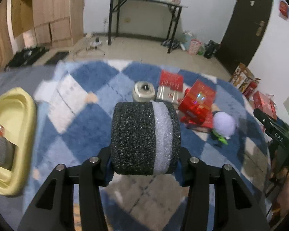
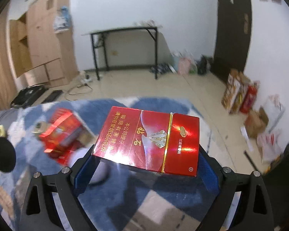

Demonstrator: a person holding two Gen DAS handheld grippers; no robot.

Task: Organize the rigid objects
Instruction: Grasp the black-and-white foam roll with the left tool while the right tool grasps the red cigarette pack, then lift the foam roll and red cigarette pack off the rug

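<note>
Foam roll, red boxes behind, yellow basin

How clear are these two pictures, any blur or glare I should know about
Left wrist view: the foam roller in the left gripper is sharp, the rug and yellow basin smeared. Right wrist view: the red box in the right gripper reads clearly, with white glare on its lower edge; the background is blurred and fisheye-bent.
</note>
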